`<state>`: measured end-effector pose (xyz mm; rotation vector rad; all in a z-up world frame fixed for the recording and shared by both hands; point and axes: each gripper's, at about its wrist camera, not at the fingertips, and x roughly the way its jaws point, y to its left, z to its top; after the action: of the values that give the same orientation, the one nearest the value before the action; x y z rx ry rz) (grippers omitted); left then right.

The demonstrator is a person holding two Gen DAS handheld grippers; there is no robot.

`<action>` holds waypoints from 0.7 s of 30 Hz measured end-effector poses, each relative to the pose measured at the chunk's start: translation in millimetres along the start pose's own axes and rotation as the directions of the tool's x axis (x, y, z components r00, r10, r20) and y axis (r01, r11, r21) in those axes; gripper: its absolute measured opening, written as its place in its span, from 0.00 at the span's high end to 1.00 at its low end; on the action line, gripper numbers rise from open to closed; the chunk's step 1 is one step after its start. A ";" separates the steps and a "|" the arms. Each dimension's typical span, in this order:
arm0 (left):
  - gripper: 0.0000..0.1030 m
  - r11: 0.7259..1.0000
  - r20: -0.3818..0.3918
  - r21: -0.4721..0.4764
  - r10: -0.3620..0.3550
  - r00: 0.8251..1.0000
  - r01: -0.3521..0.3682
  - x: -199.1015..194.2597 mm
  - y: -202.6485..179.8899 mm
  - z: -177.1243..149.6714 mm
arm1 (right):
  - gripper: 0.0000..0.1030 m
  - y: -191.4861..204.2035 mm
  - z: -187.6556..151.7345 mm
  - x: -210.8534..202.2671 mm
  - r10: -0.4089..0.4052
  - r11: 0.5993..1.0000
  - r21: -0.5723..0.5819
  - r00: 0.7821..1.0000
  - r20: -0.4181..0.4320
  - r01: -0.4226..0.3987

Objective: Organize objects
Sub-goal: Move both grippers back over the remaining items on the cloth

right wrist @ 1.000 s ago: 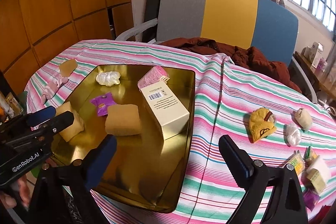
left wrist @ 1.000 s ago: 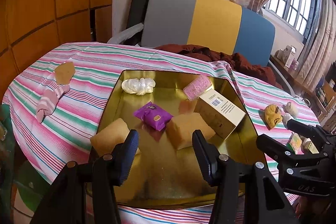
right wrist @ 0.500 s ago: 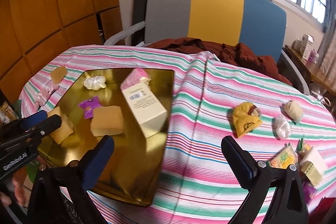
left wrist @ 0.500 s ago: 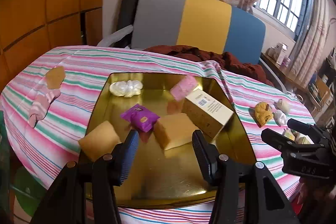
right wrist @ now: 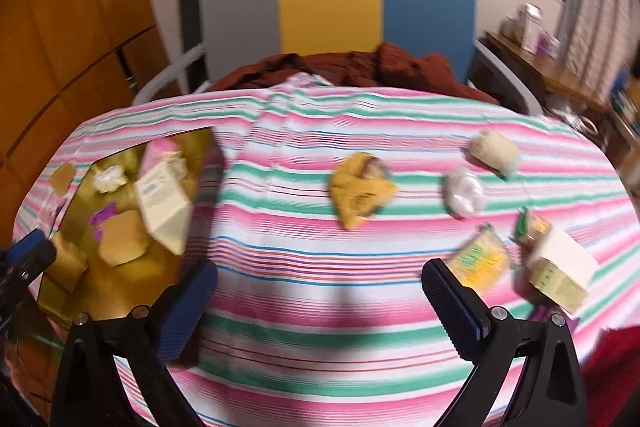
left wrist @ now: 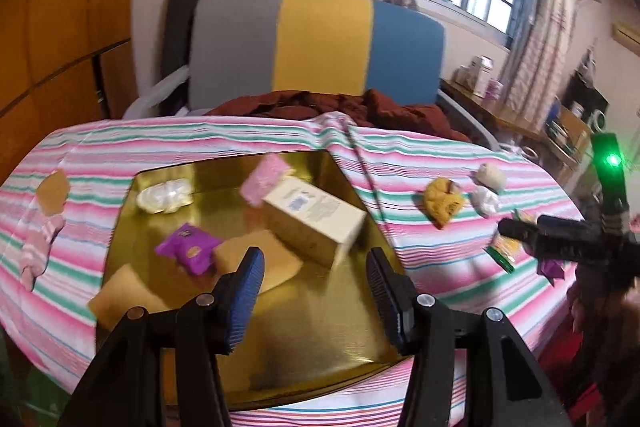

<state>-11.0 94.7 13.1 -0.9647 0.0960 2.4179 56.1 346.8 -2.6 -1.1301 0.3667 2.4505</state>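
Note:
A gold tray (left wrist: 320, 327) on the striped cloth holds a cream box (left wrist: 314, 219), a purple packet (left wrist: 188, 247), a pink packet (left wrist: 266, 177), a white wrapped piece (left wrist: 164, 195) and tan sponge blocks (left wrist: 256, 259). My left gripper (left wrist: 314, 291) hangs open over the tray's near part with nothing between its fingers. My right gripper (right wrist: 318, 307) stands wide open above bare cloth, right of the tray (right wrist: 108, 303). Beyond it lie a yellow knitted piece (right wrist: 360, 195), a white wad (right wrist: 464, 193), a cream roll (right wrist: 494, 149), yellow-green packets (right wrist: 482, 261) and a small box (right wrist: 560, 275).
A grey, yellow and blue chair back (left wrist: 316, 47) with a dark red garment (left wrist: 332, 107) stands behind the table. A pink sock (left wrist: 36, 247) and a tan patch (left wrist: 52, 187) lie left of the tray. The other gripper (left wrist: 560, 247) shows at the right edge.
Both views have swung to the right. The right gripper has left the tray's edge and now hangs over the cloth near the loose items. Its jaws stand slightly wider.

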 end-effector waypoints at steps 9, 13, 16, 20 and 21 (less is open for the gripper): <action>0.48 0.984 -0.040 0.114 -0.130 0.991 0.134 11.5 -53.6 5.6 | 0.00 -105.1 6.9 -21.3 -0.111 0.974 0.196 0.994 -0.022 0.114; 0.48 0.964 -0.090 0.163 -0.196 0.977 0.208 27.1 -87.5 9.5 | 0.00 -154.0 7.6 -30.1 -0.155 0.934 0.320 0.987 -0.034 0.157; 0.48 0.949 -0.125 0.193 -0.227 0.966 0.248 39.8 -108.9 9.9 | 0.00 -185.7 3.7 -31.3 -0.191 0.893 0.406 0.981 -0.044 0.193; 0.48 0.909 -0.180 0.275 -0.270 0.946 0.312 63.7 -150.3 8.0 | 0.00 -211.2 -4.7 -28.0 -0.204 0.858 0.473 0.978 -0.042 0.199; 0.48 0.902 -0.187 0.292 -0.272 0.944 0.318 68.3 -156.5 7.0 | 0.00 -215.2 -7.6 -26.8 -0.201 0.853 0.484 0.979 -0.038 0.194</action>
<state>21.6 261.3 -6.9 -0.9238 0.3549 1.9776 178.5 525.9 -0.5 -0.8777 0.7727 2.0199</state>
